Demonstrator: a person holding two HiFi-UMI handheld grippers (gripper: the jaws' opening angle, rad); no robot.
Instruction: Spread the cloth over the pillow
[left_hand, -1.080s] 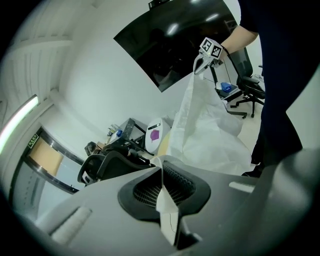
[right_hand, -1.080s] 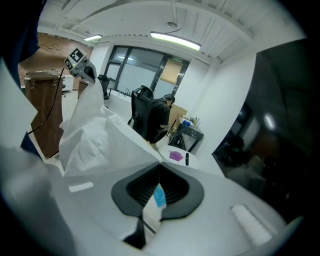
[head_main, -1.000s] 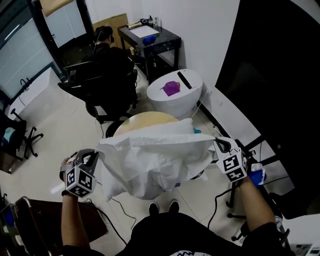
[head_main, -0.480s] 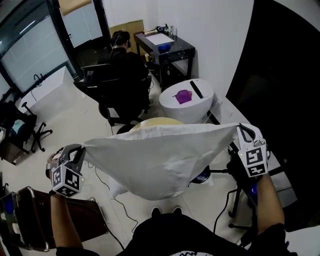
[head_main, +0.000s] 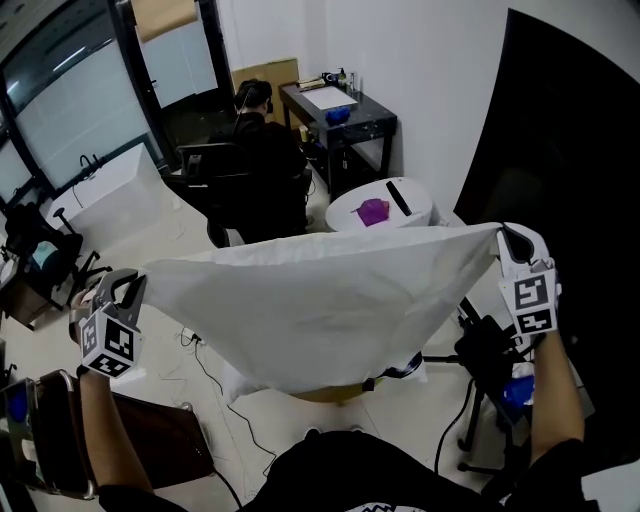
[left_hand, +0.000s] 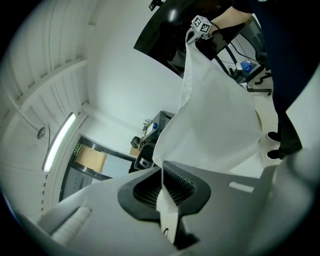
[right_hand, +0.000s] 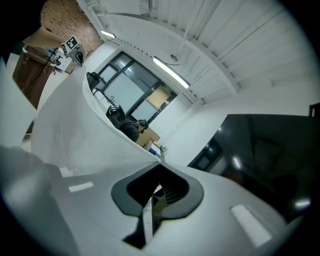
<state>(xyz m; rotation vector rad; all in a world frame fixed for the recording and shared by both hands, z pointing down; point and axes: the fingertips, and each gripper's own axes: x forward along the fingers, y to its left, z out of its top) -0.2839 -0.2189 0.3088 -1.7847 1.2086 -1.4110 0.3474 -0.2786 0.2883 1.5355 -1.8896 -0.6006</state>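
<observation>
A white cloth (head_main: 320, 300) hangs stretched wide in the air between my two grippers. My left gripper (head_main: 133, 284) is shut on its left corner and my right gripper (head_main: 503, 238) is shut on its right corner. The cloth covers nearly all of the pillow; only a white bit of pillow (head_main: 408, 368) shows below the hem, on the round tan table (head_main: 325, 394). In the left gripper view the left gripper (left_hand: 165, 187) pinches the cloth (left_hand: 215, 110), which runs up to the far right gripper (left_hand: 201, 24). In the right gripper view the right gripper (right_hand: 156, 194) pinches the cloth edge (right_hand: 85, 125).
A white round drum (head_main: 385, 208) with a purple thing (head_main: 372, 211) on it stands beyond the cloth. Behind it are a black desk (head_main: 345, 108) and a seated person (head_main: 258, 140) in a black chair. A black stand (head_main: 488, 350) is at my right, a brown seat (head_main: 150, 440) at lower left.
Both grippers have risen and moved apart. The cloth went from sagging on the pillow to lifted and pulled taut, now hiding the pillow and table.
</observation>
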